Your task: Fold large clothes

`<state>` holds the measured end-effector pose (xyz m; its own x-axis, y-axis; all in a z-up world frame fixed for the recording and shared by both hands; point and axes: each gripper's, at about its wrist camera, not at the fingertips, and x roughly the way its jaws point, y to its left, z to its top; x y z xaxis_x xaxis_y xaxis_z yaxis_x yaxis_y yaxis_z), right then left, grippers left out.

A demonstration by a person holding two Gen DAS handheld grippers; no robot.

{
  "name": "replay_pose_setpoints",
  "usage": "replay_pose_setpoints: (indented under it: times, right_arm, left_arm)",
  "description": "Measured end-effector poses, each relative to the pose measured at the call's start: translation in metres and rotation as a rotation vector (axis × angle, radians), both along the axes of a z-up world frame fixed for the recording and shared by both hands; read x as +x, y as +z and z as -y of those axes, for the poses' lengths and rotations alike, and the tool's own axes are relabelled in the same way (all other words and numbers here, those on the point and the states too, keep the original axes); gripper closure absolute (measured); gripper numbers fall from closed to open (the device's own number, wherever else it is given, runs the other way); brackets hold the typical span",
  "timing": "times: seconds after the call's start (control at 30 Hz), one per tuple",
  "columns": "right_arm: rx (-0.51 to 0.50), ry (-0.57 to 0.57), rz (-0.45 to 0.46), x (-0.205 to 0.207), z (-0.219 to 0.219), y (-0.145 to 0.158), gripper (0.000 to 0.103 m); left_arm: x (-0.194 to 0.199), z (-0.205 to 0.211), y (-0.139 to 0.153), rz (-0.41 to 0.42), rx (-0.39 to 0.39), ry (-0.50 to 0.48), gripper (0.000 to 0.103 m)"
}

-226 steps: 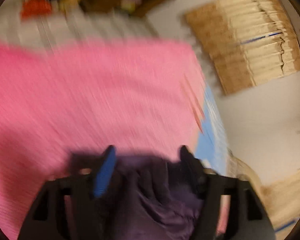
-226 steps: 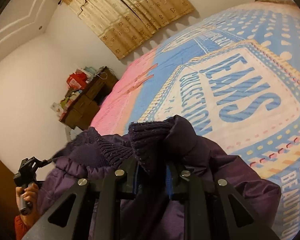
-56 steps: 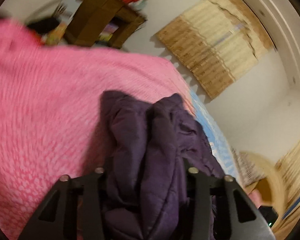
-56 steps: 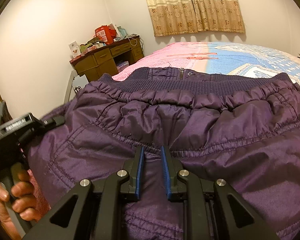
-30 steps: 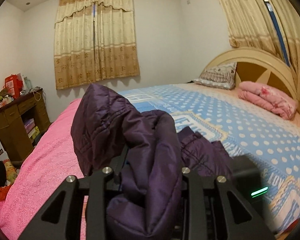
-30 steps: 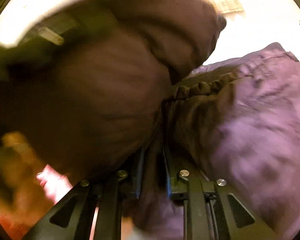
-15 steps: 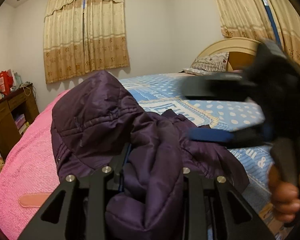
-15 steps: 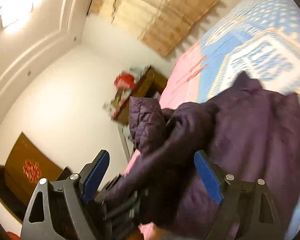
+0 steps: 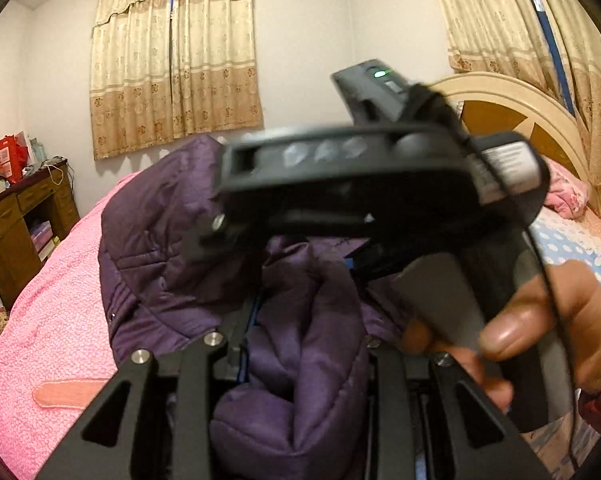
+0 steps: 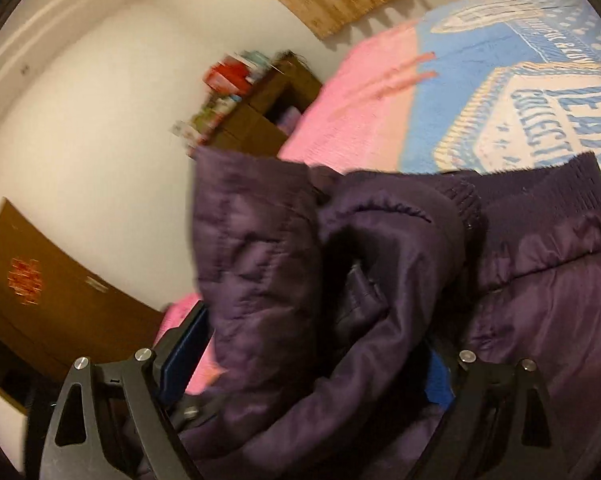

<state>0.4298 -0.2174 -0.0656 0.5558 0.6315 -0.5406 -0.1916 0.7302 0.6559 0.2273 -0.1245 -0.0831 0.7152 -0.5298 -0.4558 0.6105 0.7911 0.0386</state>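
Note:
A dark purple quilted jacket [image 9: 160, 248] lies bunched on the bed, its ribbed hem [image 10: 540, 192] toward the blue part of the cover. My left gripper [image 9: 304, 320] is shut on a thick fold of it. In the left wrist view the right gripper's black housing [image 9: 340, 176] crosses close in front, held by a hand [image 9: 540, 320]. My right gripper [image 10: 312, 360] has its jaws wide and still opening. A lump of jacket [image 10: 260, 240] sits between its blue pads [image 10: 188, 344] without being pinched.
The bed cover is pink [image 9: 40, 320] on one side and blue with lettering [image 10: 500, 60] on the other. A wooden desk [image 9: 16, 232] with clutter stands beside the bed. A curved headboard [image 9: 512, 108], a pink bundle [image 9: 568, 196] and a brown door [image 10: 40, 292] are also in view.
The right gripper let go of the jacket, spread its jaws wide and swung across in front of the left gripper. The left gripper kept its hold and barely moved.

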Motion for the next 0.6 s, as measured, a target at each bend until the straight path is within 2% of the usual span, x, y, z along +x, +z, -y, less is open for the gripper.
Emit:
replay_pose_setpoints:
  times: [0.13, 0.2, 0.3, 0.47, 0.6]
  right_arm:
    - [-0.021, -0.034, 0.011, 0.027, -0.006, -0.021, 0.015]
    - [-0.037, -0.050, 0.022, 0.037, 0.001, -0.027, 0.033]
    - [-0.033, -0.060, 0.043, 0.044, -0.005, -0.028, 0.052]
    - [-0.123, -0.050, 0.166, 0.043, -0.012, 0.008, 0.065]
    - [-0.109, -0.050, 0.244, 0.040, 0.001, 0.044, 0.067]
  left_arm:
    - [-0.002, 0.000, -0.004, 0.002, 0.010, -0.022, 0.073]
    - [0.001, 0.001, -0.006, -0.008, 0.010, -0.035, 0.073]
    - [0.004, 0.005, -0.006, -0.014, 0.005, -0.046, 0.073]
    - [0.003, 0.001, 0.018, -0.021, -0.050, -0.056, 0.073]
    - [-0.004, 0.013, 0.045, 0.013, -0.077, -0.104, 0.073]
